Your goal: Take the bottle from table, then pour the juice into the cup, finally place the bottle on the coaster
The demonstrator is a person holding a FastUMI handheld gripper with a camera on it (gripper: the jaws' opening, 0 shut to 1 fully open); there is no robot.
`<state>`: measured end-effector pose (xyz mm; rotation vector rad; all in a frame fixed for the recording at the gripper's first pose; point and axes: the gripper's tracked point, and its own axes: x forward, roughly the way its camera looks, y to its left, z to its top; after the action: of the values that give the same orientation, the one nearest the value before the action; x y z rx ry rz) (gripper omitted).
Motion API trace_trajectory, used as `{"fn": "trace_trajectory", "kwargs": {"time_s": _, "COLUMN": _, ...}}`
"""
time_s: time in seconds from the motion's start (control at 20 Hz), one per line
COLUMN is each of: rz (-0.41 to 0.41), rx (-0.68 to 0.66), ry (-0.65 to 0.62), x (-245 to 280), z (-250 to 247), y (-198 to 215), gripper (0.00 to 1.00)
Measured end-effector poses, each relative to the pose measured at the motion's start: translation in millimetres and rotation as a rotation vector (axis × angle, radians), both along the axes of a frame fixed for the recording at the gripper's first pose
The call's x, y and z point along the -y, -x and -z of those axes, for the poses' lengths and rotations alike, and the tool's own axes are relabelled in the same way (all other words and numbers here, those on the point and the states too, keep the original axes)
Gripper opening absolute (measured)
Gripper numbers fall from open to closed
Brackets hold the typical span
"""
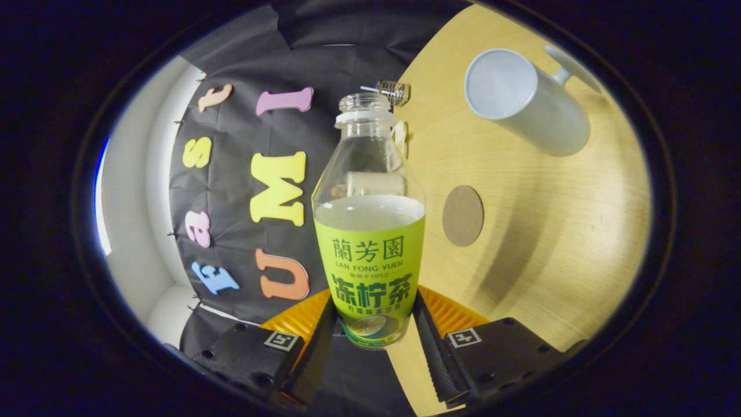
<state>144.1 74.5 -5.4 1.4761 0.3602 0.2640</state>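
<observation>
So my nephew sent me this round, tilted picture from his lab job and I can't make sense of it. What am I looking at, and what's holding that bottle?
The camera rides on a hand-held two-finger gripper and looks forward along its fingers, the two ridged bars at the bottom. The lens is a fisheye, hence the round, bent image. Both fingers press on the lower part of a bottle, which has its cap off and is a bit over half full of pale juice. The scene looks rotated because the gripper is tilted. Beyond the bottle is a light wooden table with a grey cup that has a handle, and a round brown coaster. The black cloth is the booth's wall.
</observation>
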Motion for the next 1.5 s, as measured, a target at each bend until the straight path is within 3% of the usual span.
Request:
{"fn": "trace_trajectory", "kwargs": {"time_s": 0.6, "rz": 0.03, "rx": 0.036, "ry": -0.197, "x": 12.1, "z": -25.7, "y": -1.1, "gripper": 0.78}}
{"fn": "trace_trajectory", "kwargs": {"time_s": 0.8, "rz": 0.052, "rx": 0.099, "ry": -0.324, "x": 17.2, "z": -41.0, "y": -3.9, "gripper": 0.78}}
{"fn": "trace_trajectory", "kwargs": {"time_s": 1.5, "rz": 0.069, "rx": 0.104, "ry": -0.397, "x": 21.1, "z": -49.9, "y": -6.1, "gripper": 0.78}}
